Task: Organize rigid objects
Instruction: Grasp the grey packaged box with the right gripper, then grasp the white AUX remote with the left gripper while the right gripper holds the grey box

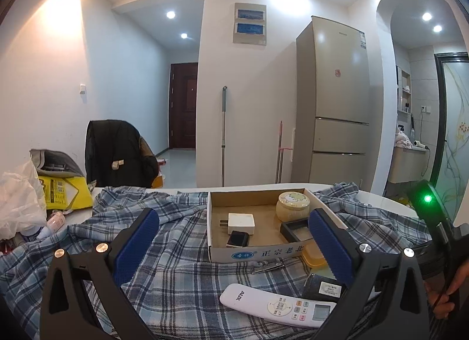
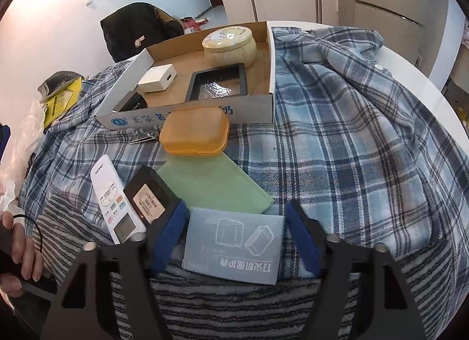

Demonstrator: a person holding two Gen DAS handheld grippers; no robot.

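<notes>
Now the right gripper (image 2: 236, 224) seemingly pinches the pale blue box (image 2: 234, 249) across its short sides: light, stiff card, crushable. Left gripper (image 1: 234, 240) stands spread, empty.

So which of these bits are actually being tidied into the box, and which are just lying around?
Part of the job:
- cardboard box
- round tin, white charger, black tray, all in the box
- orange case
- remote
- pale blue packet, between the right gripper pads

Just lying about:
- plaid cloth
- fridge
- mop
</notes>
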